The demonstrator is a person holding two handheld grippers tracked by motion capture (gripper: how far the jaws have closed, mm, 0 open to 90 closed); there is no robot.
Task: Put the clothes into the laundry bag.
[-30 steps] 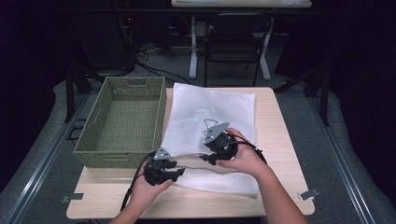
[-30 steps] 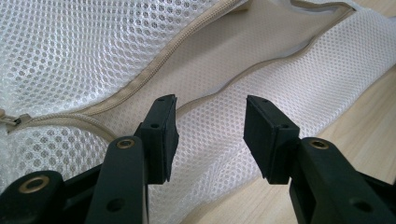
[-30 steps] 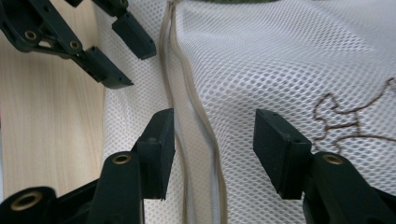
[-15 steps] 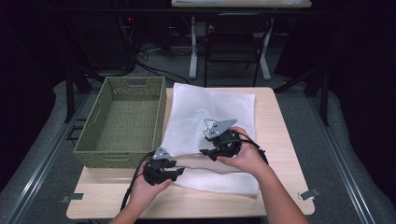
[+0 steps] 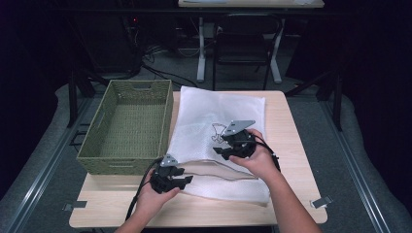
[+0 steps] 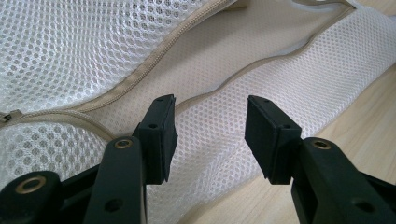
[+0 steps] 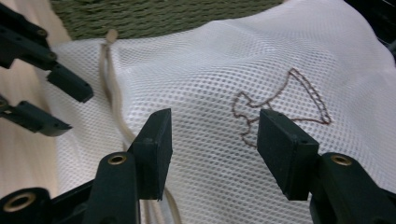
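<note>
Lying flat mid-frame in the high view, the mesh bag point(image 5: 218, 141) has its zipper point(image 6: 140, 79) gaping, seemingly so it can be loaded; nothing shows inside. At lower centre, the left gripper point(image 5: 184, 180) hovers with jaws apart over the bag's lower lip, gripping nothing. Just right of centre, the right gripper point(image 5: 217, 150) hovers jaws apart over the embroidery point(image 7: 280, 105). At left, the basket point(image 5: 97, 145) sits empty.

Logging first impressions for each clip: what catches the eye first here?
A white mesh laundry bag with an embroidered outline lies across the wooden table, its zipper partly open along the near edge. Both grippers, left and right, hover open over it. A green woven basket stands to its left.
</note>
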